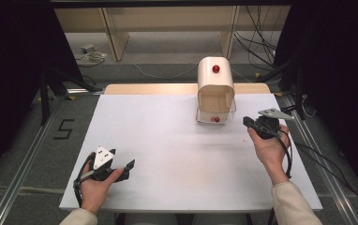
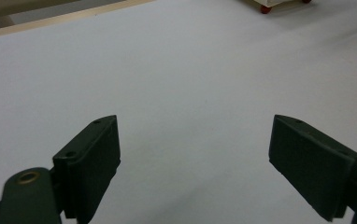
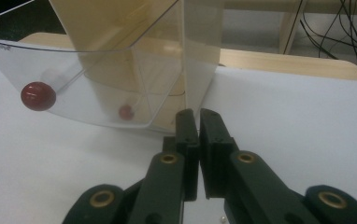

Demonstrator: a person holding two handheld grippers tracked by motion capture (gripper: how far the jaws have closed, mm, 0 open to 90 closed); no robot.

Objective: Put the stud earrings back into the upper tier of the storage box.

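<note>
Bin (image 1: pixel 216 91): cream shell, clear flap door at front, sits at far right-centre of the counter (image 1: pixel 167 140); one red knob (image 1: pixel 216 69) on top of shell, another red knob (image 1: pixel 217 119) low on the flap.

Right hand-held gripper (image 1: pixel 246 122): just right of the bin's front lower corner, jaws aimed left at it; jaws closed together, nothing between them; in the right gripper view the right hand-held gripper (image 3: pixel 197 114) tips sit right at the bin's (image 3: pixel 120 60) near corner edge, at the base of the clear flap; cannot tell if touching; flap tilted outward, knob (image 3: pixel 38 96) on its face at left; second small red spot (image 3: pixel 126 112) seen through the plastic, can't tell what it is.

Left hand-held gripper (image 1: pixel 129 165): near left of the counter, well apart from the bin, held by the left hand (image 1: pixel 97 187); jaws wide in the left gripper view, left hand-held gripper (image 2: pixel 193 154) over bare counter (image 2: pixel 176 70), nothing between them; bin's base just visible at top right edge.

Right hand (image 1: pixel 272 150) wraps the gripper body; cable (image 1: pixel 287 154) trails back along wrist.
</note>
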